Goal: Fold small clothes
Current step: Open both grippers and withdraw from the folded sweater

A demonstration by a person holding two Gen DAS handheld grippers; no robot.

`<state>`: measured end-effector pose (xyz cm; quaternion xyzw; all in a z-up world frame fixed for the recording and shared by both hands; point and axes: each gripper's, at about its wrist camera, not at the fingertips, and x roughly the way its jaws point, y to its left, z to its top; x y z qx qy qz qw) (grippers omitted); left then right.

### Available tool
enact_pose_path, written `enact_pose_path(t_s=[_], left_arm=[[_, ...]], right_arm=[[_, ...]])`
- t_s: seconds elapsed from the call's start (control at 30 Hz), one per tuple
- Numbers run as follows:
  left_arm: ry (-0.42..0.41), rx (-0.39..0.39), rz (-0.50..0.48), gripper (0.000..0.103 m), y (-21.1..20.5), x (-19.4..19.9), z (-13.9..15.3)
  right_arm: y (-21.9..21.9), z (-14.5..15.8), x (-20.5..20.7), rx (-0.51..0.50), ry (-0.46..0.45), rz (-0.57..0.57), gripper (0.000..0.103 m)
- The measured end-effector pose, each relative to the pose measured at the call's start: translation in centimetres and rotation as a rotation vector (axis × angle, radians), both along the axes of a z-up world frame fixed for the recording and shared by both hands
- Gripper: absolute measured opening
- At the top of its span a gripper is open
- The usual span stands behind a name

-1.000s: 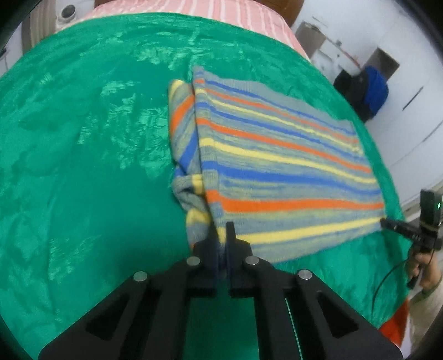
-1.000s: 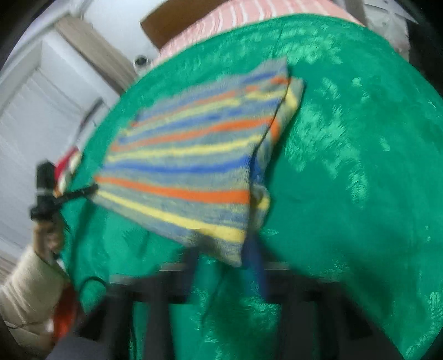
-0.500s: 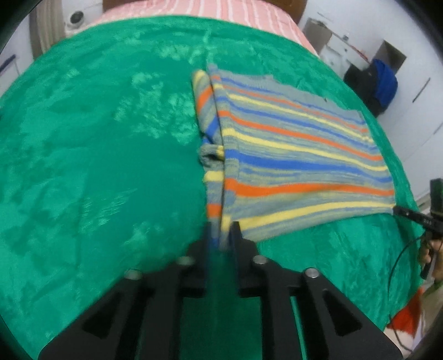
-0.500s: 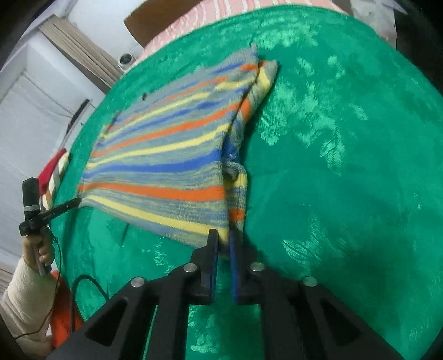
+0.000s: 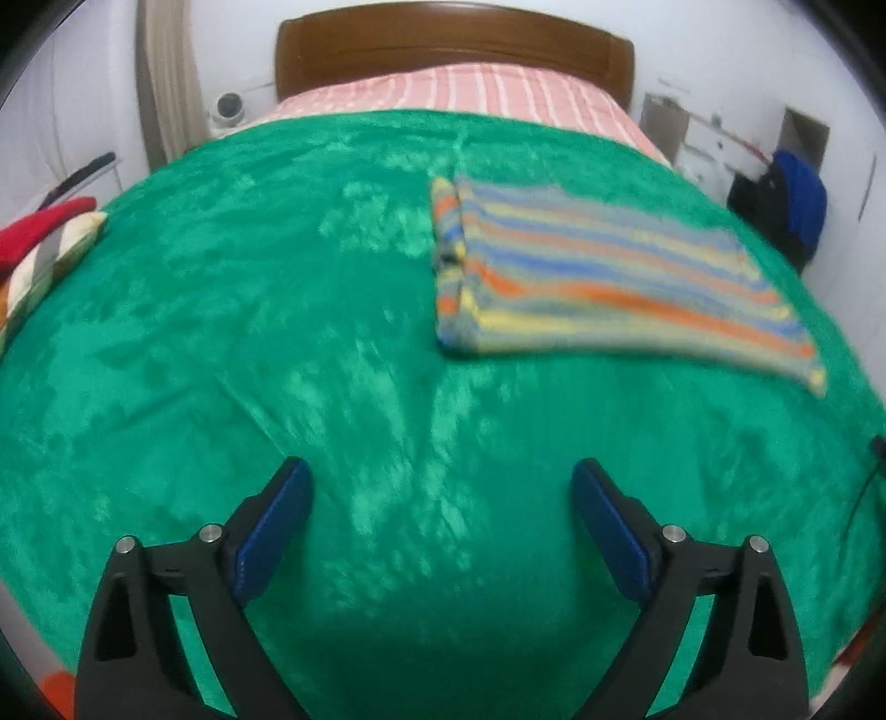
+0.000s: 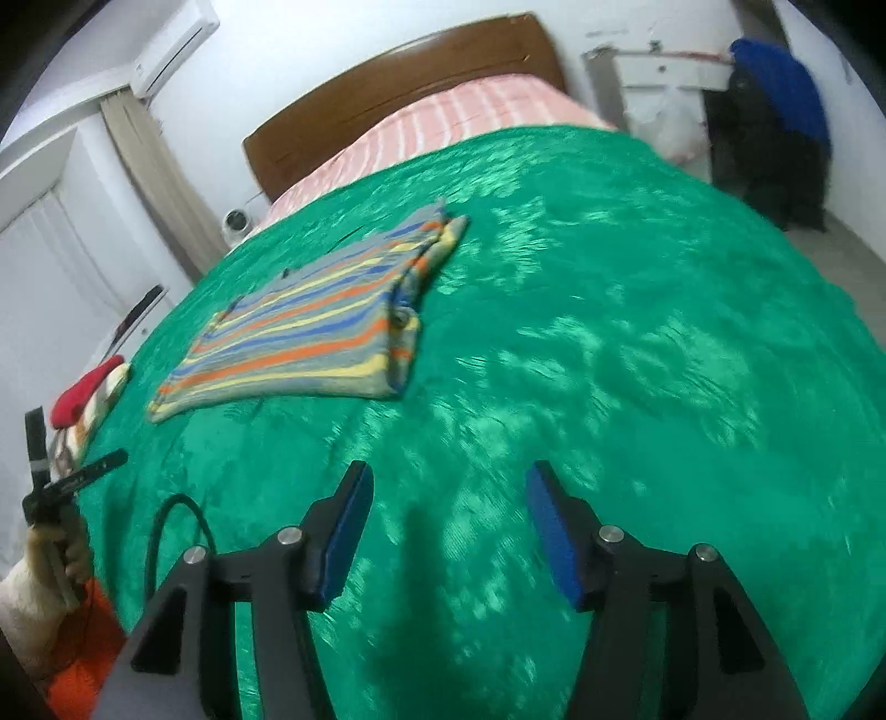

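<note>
A folded striped knit garment [image 5: 598, 277], grey with blue, orange and yellow stripes, lies flat on the green blanket [image 5: 277, 332]; it also shows in the right wrist view [image 6: 315, 338]. My left gripper [image 5: 440, 476] is open and empty, well back from the garment's near edge. My right gripper [image 6: 446, 479] is open and empty, also back from the garment. The left gripper [image 6: 83, 476], held in a hand, shows at the left edge of the right wrist view.
A red and striped pile of clothes [image 5: 39, 243] lies at the blanket's left edge. A brown headboard [image 5: 454, 50] and pink striped sheet [image 5: 459, 94] are at the far end. A dark blue garment [image 6: 775, 111] hangs by the white furniture at the right.
Both grippers let go of the garment's near corners, opened wide, and pulled back and up. The garment now lies flat, folded on the blanket.
</note>
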<state>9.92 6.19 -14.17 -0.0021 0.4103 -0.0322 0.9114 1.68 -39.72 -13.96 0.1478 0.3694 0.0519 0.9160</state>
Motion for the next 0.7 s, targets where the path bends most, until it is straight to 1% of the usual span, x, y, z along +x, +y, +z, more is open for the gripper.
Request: enact_pose_path(t_s=[0.03,0.07,0.13,0.17,0.27,0.43,0.53,0.57,0.63,0.67,0.7], left_arm=[[-0.002,0.027,-0.005,0.098,-0.3,0.1,-0.7],[-0.035,0.049,-0.006,0.101,-0.4,-0.2,-1.2],[-0.074,0.048,0.0,0.102,-0.3,-0.6,-1.5],[-0.075,0.028,0.001,0.103,0.0,-0.6,-1.6],[-0.074,0.008,-0.002,0.103,0.3,-0.5,-1.7],[-0.065,0.034,0.011,0.102,-0.1,-0.9,-1.3],[-0.06,0.073,0.048,0.101,-0.9,-1.7,0.0],[-0.084,0.074,0.041,0.101,-1.7,-2.1,1.0],[-0.127,0.07,-0.002,0.101,-3.5,-2.5,2.6],[-0.151,0.076,-0.059,0.101,-5.4,-2.6,3.7],[-0.159,0.086,-0.11,0.101,-7.2,-2.5,4.3]], right_arm=[[0.0,-0.2,-0.3,-0.012,-0.015,-0.013,0.062],[0.1,-0.5,-0.6,-0.025,-0.031,-0.025,0.065],[0.1,-1.0,-0.7,-0.039,-0.04,-0.046,0.065],[0.0,-1.3,-0.6,-0.044,-0.036,-0.057,0.065],[0.5,-1.8,-0.1,-0.069,-0.035,-0.061,0.067],[0.7,-2.1,-0.1,-0.093,-0.041,-0.057,0.069],[0.6,-2.2,-0.2,-0.091,-0.045,-0.056,0.069],[0.8,-2.3,-0.3,-0.092,-0.046,-0.055,0.069],[0.8,-2.3,-0.3,-0.093,-0.047,-0.053,0.07],[0.8,-2.3,-0.3,-0.093,-0.044,-0.051,0.07],[0.8,-2.2,-0.3,-0.091,-0.041,-0.05,0.07]])
